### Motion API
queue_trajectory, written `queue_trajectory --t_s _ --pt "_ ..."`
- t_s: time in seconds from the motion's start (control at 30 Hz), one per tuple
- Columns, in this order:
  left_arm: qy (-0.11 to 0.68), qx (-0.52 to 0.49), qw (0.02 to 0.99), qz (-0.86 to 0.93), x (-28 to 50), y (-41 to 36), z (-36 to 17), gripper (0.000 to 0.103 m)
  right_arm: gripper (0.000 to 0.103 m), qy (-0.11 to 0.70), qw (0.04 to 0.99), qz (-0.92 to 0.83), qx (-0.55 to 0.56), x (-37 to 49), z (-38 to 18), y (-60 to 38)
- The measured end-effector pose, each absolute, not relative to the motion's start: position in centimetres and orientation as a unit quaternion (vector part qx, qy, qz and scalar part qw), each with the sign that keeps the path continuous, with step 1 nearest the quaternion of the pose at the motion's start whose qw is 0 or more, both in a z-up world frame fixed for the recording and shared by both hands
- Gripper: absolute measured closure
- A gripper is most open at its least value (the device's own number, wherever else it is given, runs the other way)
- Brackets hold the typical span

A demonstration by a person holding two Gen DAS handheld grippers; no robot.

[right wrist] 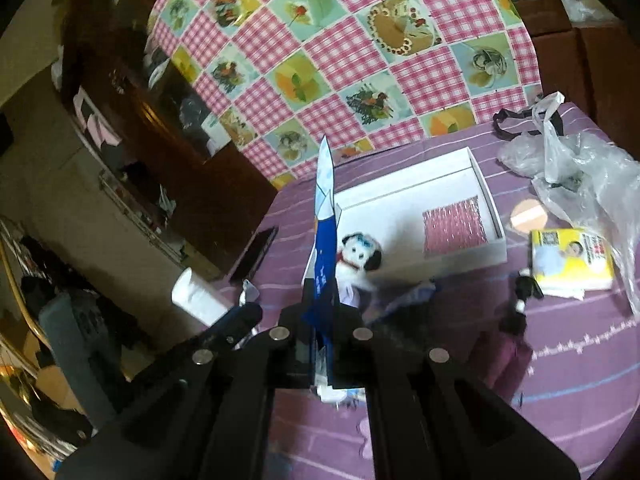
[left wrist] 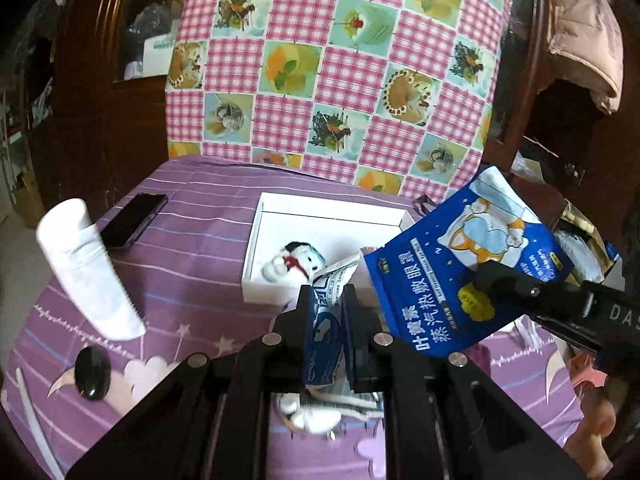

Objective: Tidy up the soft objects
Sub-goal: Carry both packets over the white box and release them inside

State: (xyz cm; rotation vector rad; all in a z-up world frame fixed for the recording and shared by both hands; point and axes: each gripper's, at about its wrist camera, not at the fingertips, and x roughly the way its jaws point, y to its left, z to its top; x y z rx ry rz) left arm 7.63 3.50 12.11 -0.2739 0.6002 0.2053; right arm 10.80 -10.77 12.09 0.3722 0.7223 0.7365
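- While we look along the left gripper (left wrist: pixel 328 292), we see its jaws clamped on a crumpled blue-and-white sachet (left wrist: pixel 326 332) that fills the narrow gap between them at the centre of the view.
- At about 3 o'clock the right gripper (left wrist: pixel 486 276) reaches in from the edge, pinching a flat blue eye-mask packet (left wrist: pixel 452 264) by its lower part; the packet hangs in the air above the purple striped cloth (left wrist: pixel 192 264).
- Just beyond our left fingers, toward 12 o'clock, a white box (left wrist: pixel 280 208) lies open on the cloth, and a small white plush dog (left wrist: pixel 298 262) sits in its near corner.
- At 9 o'clock a white roll (left wrist: pixel 80 264) stands tilted, a dark phone (left wrist: pixel 134 220) lies just behind it, and a black oval stone (left wrist: pixel 93 374) rests at 8 o'clock.
- A pink checked cloth (left wrist: pixel 340 60) rises behind the table at 12 o'clock.

- Through the right wrist camera, we see the right gripper (right wrist: pixel 320 312) closed on the same eye-mask packet (right wrist: pixel 325 232), now edge-on, a thin blue blade rising toward 12 o'clock.
- The plush dog (right wrist: pixel 358 258) sits just right of that blade, in the box's (right wrist: pixel 490 208) near left corner; a pink patterned square (right wrist: pixel 454 226) lies in the box toward 2 o'clock.
- At 3 o'clock a yellow pack (right wrist: pixel 572 258) rests beside a crumpled clear plastic bag (right wrist: pixel 588 176).
- The left gripper's tip (right wrist: pixel 236 320) shows at 8 o'clock, blurred, beside the white roll (right wrist: pixel 198 300); from here we cannot tell how its jaws stand.
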Motion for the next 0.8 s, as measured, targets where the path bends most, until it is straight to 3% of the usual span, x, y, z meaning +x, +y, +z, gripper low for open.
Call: queue_trajectory --t_s 0.37,0.57,0.8 --pt "0.303 -0.179 0.93 0.105 14.8 6.6 11.0 0.091 0.099 0.36 0.838 0.331 0.243 18.7 11.9 -10.3" --pt "0.296 -0.199 0.927 0.116 15.8 7.8 9.0 0.091 0.099 0.379 0.826 0.334 0.251 21.5 9.4 -10.0" --pt "0.343 -0.18 0.911 0.141 17.8 8.5 5.4 0.091 0.099 0.417 0.804 0.346 0.246 23.4 5.6 -9.3"
